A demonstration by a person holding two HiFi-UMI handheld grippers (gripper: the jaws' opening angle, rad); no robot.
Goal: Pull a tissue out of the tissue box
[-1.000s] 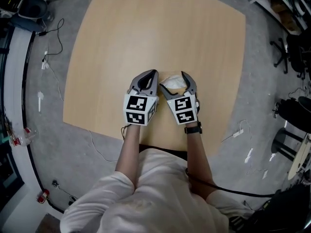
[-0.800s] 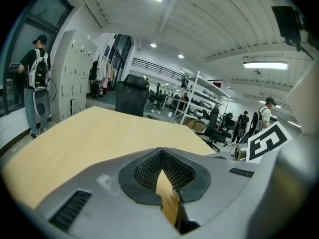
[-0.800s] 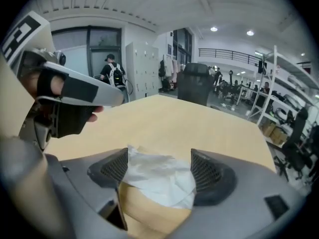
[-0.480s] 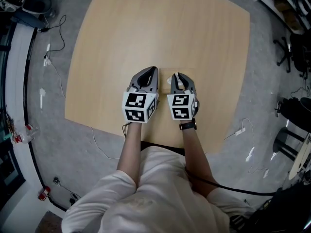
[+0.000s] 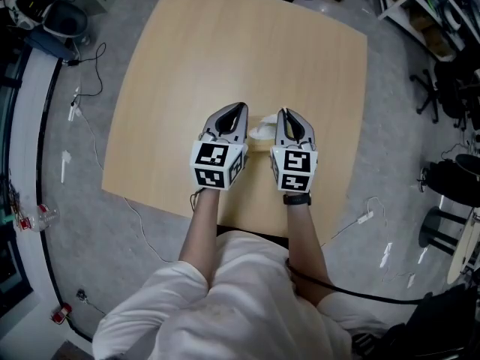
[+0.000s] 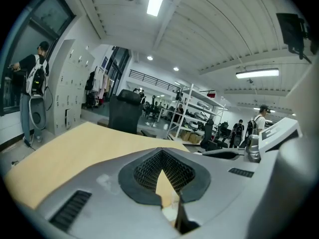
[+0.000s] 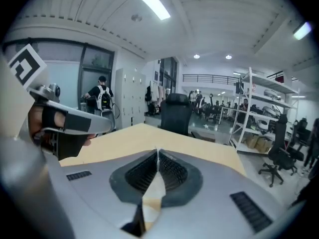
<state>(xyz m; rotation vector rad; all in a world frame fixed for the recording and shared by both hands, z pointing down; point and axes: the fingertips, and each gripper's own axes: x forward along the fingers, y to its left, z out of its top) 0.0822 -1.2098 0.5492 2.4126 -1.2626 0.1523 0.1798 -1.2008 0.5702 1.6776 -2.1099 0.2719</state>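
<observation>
A white tissue (image 5: 262, 130) sticks up between my two grippers in the head view. Its right edge runs into the tip of my right gripper (image 5: 283, 114), whose jaws are shut. In the right gripper view a thin pale strip of tissue (image 7: 152, 190) is pinched between the dark pads at the right gripper (image 7: 157, 153). My left gripper (image 5: 240, 110) sits just left of the tissue with its jaws together and nothing seen in them. They also look shut at the left gripper (image 6: 160, 152) in its own view. The tan tissue box (image 5: 259, 146) is mostly hidden beneath both grippers.
The light wooden table (image 5: 225, 51) stretches away ahead of the grippers. Cables (image 5: 82, 88) lie on the grey floor at the left, and office chairs (image 5: 450, 88) and shelving stand at the right. People (image 7: 102, 98) stand far off by the lockers.
The right gripper's jaws, wide open around the tissue a second ago, have closed on it. Both grippers have risen, and the tissue now stands up to the left of the right gripper.
</observation>
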